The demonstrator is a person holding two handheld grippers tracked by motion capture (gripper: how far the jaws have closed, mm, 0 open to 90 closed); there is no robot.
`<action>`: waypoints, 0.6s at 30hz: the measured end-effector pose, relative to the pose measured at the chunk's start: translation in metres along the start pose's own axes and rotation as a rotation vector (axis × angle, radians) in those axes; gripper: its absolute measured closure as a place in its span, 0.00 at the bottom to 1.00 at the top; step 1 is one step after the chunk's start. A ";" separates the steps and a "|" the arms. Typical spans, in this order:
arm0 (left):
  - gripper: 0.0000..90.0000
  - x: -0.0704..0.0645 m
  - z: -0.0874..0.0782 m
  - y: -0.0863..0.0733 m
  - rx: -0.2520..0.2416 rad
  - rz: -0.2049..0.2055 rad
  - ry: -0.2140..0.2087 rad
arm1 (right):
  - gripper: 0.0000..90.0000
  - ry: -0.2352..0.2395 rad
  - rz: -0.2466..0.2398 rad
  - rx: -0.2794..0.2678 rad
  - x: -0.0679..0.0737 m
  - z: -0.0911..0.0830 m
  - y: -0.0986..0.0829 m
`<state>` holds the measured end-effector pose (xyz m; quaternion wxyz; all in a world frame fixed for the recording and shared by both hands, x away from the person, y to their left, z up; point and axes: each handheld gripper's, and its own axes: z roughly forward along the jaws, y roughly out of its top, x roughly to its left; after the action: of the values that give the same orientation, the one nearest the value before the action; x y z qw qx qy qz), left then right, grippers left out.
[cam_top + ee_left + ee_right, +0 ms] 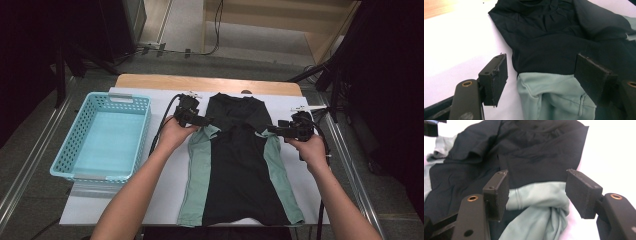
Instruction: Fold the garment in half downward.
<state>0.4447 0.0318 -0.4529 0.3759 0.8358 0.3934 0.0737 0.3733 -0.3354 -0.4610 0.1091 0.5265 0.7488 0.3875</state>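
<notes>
A black shirt with pale green side panels [235, 165] lies flat on the white table cover, collar away from me. My left gripper [206, 120] is open at the shirt's left shoulder, its jaws spread on either side of the bunched green sleeve fold [549, 97]. My right gripper [265, 131] is open at the right shoulder, jaws astride the green sleeve fold [541, 207]. The shirt [554, 40] fills the space ahead of the left jaws, and the shirt [529, 152] spreads beyond the right jaws. Neither gripper pinches cloth.
A light blue plastic basket [80, 165] stands empty at the table's left. The white cover [165, 185] lies over a wooden table [200, 82]. Cables trail from both grippers. Metal rails run along both table sides.
</notes>
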 end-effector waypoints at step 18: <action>0.31 0.007 0.022 0.010 0.023 0.010 0.032 | 0.38 -0.062 -0.023 0.028 -0.010 0.026 0.020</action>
<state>0.4647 0.0197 -0.4630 0.3594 0.8408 0.3959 0.0843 0.4065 -0.3291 -0.4671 0.1293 0.5310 0.7564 0.3595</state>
